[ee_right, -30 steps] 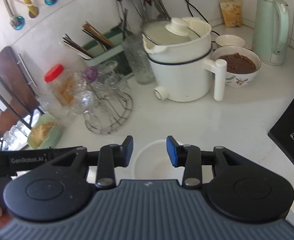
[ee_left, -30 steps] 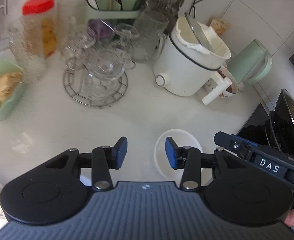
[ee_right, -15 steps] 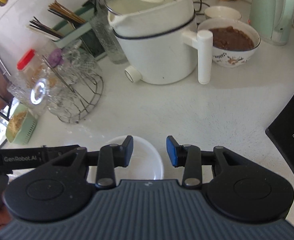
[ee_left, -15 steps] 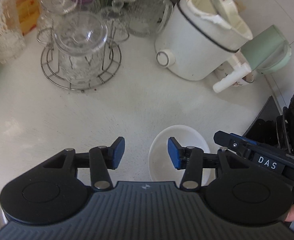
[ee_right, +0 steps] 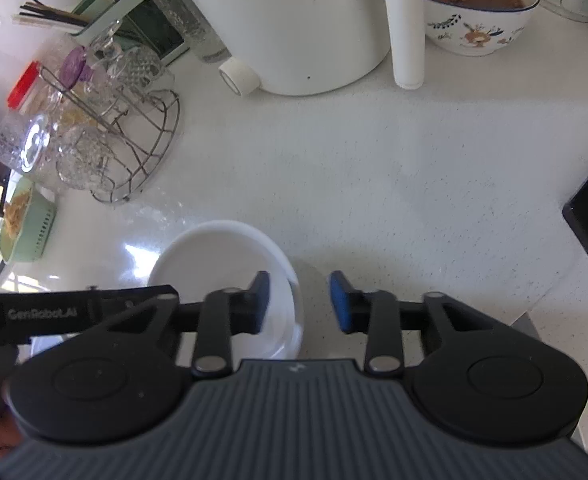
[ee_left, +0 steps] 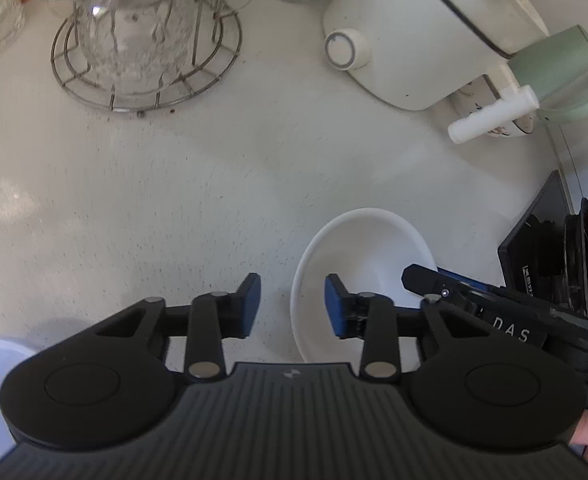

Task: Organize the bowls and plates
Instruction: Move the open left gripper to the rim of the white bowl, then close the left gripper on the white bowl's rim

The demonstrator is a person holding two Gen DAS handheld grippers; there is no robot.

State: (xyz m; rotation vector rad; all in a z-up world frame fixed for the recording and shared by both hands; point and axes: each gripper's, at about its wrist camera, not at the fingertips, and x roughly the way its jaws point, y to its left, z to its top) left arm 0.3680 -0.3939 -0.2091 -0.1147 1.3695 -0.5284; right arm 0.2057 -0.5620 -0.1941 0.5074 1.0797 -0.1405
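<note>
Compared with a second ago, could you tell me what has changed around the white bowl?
Both grippers have come down onto the white bowl. The left gripper now straddles its left rim and the right gripper its right rim. Both sets of jaws are closing, pads not yet pressing. The bowl, the glass rack and the white pot stayed put.

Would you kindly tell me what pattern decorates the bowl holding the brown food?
A floral pattern on white, blue rim; clearest in the right wrist view.

A home kitchen is shown: a white countertop [ee_right: 373, 168] is crowded with an electric cooking pot [ee_right: 294, 32], a chopstick holder [ee_right: 106, 12], a wire glass rack [ee_left: 142, 80], a kettle [ee_left: 561, 72] and a bowl of food [ee_right: 477, 12].
</note>
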